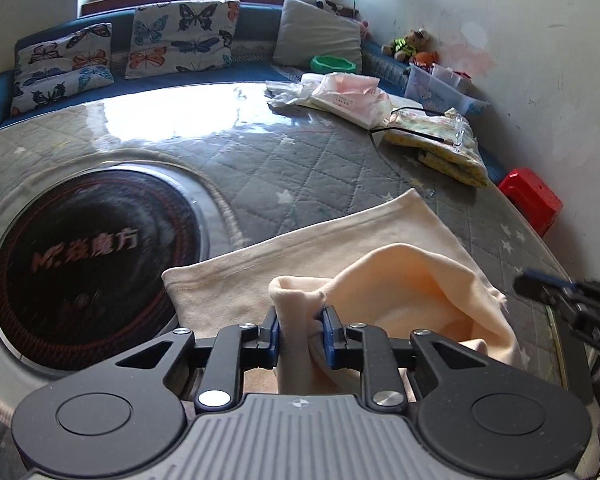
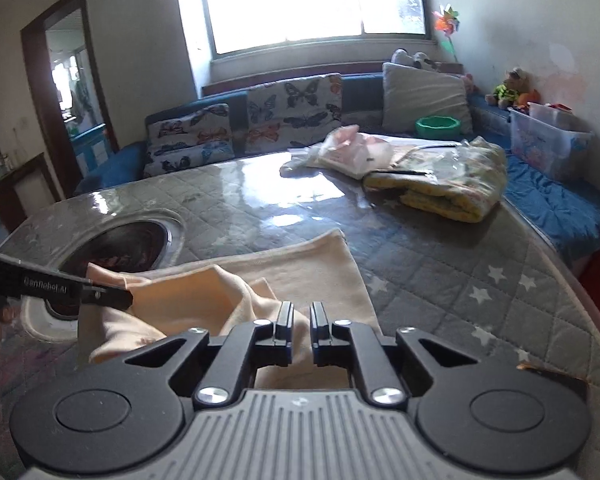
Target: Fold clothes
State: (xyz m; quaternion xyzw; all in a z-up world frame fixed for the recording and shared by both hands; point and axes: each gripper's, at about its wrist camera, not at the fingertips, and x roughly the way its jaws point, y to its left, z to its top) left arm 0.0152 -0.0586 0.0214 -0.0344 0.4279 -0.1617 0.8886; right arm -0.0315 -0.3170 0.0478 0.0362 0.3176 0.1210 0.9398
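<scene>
A cream cloth (image 1: 324, 256) lies on the quilted grey table, its far part flat and its near edge lifted. My left gripper (image 1: 300, 328) is shut on a bunched corner of the cloth and holds it raised. In the right wrist view the same cloth (image 2: 308, 268) lies ahead, and the left gripper (image 2: 112, 298) enters from the left holding the raised fold. My right gripper (image 2: 301, 330) has its jaws narrowly apart with a fold of the cloth between them; it also shows at the right edge of the left wrist view (image 1: 540, 288).
A round black cooktop (image 1: 96, 268) is set into the table at left. Folded yellow clothes (image 1: 440, 140) and plastic bags (image 1: 340, 96) lie at the far right. A red stool (image 1: 532, 200) stands beside the table. A sofa with butterfly cushions (image 1: 180, 40) lies behind.
</scene>
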